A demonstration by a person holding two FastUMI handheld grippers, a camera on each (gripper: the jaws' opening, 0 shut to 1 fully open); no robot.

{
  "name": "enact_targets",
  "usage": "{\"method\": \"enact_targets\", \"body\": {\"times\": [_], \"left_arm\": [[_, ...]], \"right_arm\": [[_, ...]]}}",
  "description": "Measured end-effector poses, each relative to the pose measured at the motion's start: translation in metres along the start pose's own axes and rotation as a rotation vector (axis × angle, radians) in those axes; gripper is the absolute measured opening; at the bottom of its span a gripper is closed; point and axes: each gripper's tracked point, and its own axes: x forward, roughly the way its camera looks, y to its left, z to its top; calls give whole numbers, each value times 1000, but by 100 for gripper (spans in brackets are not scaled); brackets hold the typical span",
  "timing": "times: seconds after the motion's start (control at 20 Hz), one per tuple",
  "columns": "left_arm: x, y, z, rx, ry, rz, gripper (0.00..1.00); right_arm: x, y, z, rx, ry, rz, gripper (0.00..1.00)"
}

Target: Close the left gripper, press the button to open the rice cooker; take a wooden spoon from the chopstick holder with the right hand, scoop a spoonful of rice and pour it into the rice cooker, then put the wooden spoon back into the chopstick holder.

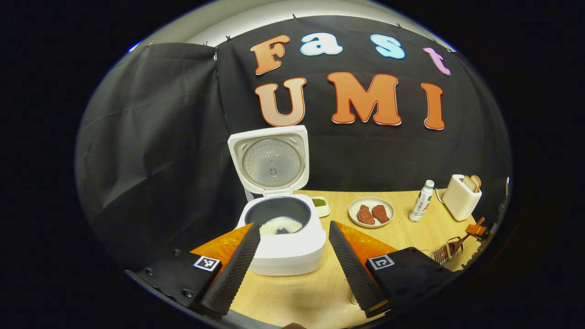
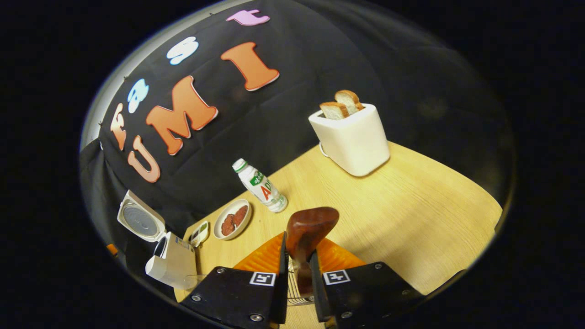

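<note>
Left hand-held gripper (image 1: 292, 240) spread wide before the open rice cooker (image 1: 283, 228); right hand-held gripper (image 2: 298, 253) clamps the wooden spoon (image 2: 308, 230).

The table (image 2: 411, 205) is pale wood with a fine matt grain. The rice cooker (image 1: 285, 249) has a smooth white plastic shell, a dark matt inner pot and a dull metal plate in its raised lid. At 3 o'clock from it in the left gripper view, the chopstick holder (image 1: 445, 253) is thin shiny wire. The wooden spoon (image 2: 311, 228) is glossy reddish-brown. The toaster (image 2: 352, 141) is smooth cream plastic.
</note>
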Motion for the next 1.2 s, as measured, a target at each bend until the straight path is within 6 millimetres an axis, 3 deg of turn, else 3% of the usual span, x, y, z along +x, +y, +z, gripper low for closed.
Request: {"method": "enact_targets", "body": {"times": [0.1,0.25,0.35,0.4,0.45,0.5,0.7,0.95,1.1,1.2], "left_arm": [[9,7,20,-14,-34,-9,100],[26,22,56,-36,-88,-36,100],[42,34,80,-55,-106,-53,100],[50,41,90,-67,-107,-64,100],[57,46,101,-86,-106,-78,99],[68,50,108,-100,-98,-86,99],[110,74,141,-130,-83,-97,100],[170,97,170,-149,-47,-85,100],[207,103,184,-167,-11,-81,98],[228,95,195,-183,10,-110,99]], "right_arm": [[-4,-5,-10,-5,57,-23,27],[-17,-11,1,-46,11,-83,40],[-31,-12,8,-53,-14,-121,55],[-36,-15,9,-61,-20,-152,53],[-45,-18,12,-75,-30,-176,66],[-54,-16,18,-88,-53,-192,74],[-97,1,45,-138,-152,-222,82],[-145,6,73,-247,-254,-304,84],[-170,12,76,-250,-299,-319,85],[-181,6,72,-266,-317,-358,85]]}}
